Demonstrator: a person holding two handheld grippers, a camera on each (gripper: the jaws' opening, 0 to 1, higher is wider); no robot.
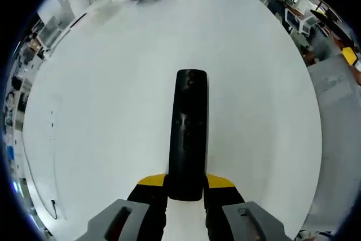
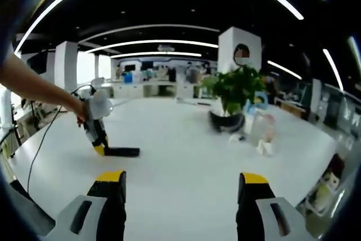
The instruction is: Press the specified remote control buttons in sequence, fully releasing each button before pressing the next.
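A long black remote control [image 1: 188,134] lies lengthwise on the white table [image 1: 113,100], its near end clamped between the yellow-tipped jaws of my left gripper [image 1: 186,187]. Small buttons show faintly on its top face. In the right gripper view the same remote [image 2: 121,152] appears small and flat at the left, held by the left gripper [image 2: 97,134] in a person's hand. My right gripper [image 2: 183,187] hovers well back from it, jaws wide apart with nothing between them.
A potted plant [image 2: 231,97] in a dark pot stands on the table [image 2: 186,145] at the back, with small white items [image 2: 262,134] beside it. A cable [image 2: 42,139] trails off the left edge. Office desks lie beyond.
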